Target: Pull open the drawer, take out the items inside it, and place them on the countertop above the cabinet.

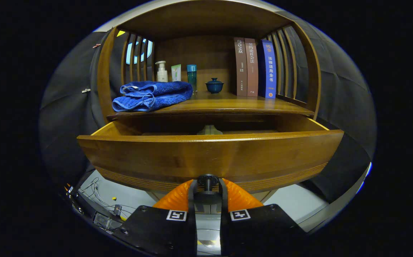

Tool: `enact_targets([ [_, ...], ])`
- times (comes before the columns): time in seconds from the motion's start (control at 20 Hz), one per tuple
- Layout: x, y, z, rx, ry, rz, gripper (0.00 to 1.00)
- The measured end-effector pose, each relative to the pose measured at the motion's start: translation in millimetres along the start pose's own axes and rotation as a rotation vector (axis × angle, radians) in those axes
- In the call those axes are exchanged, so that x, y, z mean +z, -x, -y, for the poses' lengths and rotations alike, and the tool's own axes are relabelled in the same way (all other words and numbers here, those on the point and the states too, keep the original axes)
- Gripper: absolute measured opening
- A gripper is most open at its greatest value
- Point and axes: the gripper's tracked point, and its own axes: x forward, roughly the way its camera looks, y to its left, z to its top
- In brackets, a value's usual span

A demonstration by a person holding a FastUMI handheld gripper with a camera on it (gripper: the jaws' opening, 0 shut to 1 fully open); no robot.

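The wooden drawer (210,157) stands pulled out toward me, its front panel just ahead of the fingers. A small dark knob (207,181) sits low on that panel, and my gripper (207,187) is shut on it, one finger on each side. Inside the drawer, behind the front panel, the top of a pale object (210,130) pokes up; the rest of the inside is hidden. Above the drawer is the countertop (227,105) of the cabinet.
On the countertop lie a folded blue towel (152,95), a pump bottle (162,72), a small tube (176,72), a teal bottle (191,74), a lidded teal cup (214,86) and three upright books (255,67). Cables and a device (102,219) lie on the floor, lower left.
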Motion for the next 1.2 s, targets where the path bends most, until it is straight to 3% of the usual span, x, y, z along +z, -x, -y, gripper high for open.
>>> enact_targets([
  [0.55, -36, 57, 1, -0.002, -0.032, -0.052, 0.29],
  [0.7, -36, 58, 0, -0.009, 0.009, -0.042, 0.29],
  [0.9, -38, 64, 4, -0.016, -0.013, -0.067, 0.46],
  [1.1, -9, 100, 14, -0.042, -0.045, -0.024, 0.98],
  [1.2, 26, 112, 15, -0.033, -0.057, 0.034, 0.99],
])
